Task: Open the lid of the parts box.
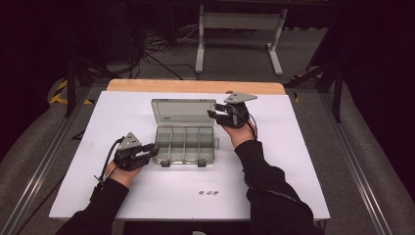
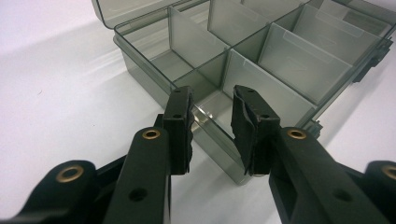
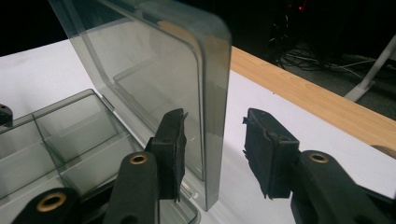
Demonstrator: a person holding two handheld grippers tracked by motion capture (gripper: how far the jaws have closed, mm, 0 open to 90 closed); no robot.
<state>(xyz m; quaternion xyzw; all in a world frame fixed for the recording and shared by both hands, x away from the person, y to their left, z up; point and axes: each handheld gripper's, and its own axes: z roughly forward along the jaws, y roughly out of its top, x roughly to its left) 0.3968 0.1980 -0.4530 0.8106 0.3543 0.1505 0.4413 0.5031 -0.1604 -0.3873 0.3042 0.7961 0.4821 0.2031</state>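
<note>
White sheeting covers the table [image 1: 147, 196], with dark floor, cables and a stand leg behind. From the high view, the empty compartment box [image 1: 185, 144] sits mid-table, its lid [image 1: 183, 112] upright; closing looks not yet done. Left gripper view: the left hand-held gripper [image 2: 212, 128] straddles the box's near corner, pads apparently not touching. Right gripper view: the right hand-held gripper [image 3: 215, 156] brackets the lid's edge, unpinched.
</note>
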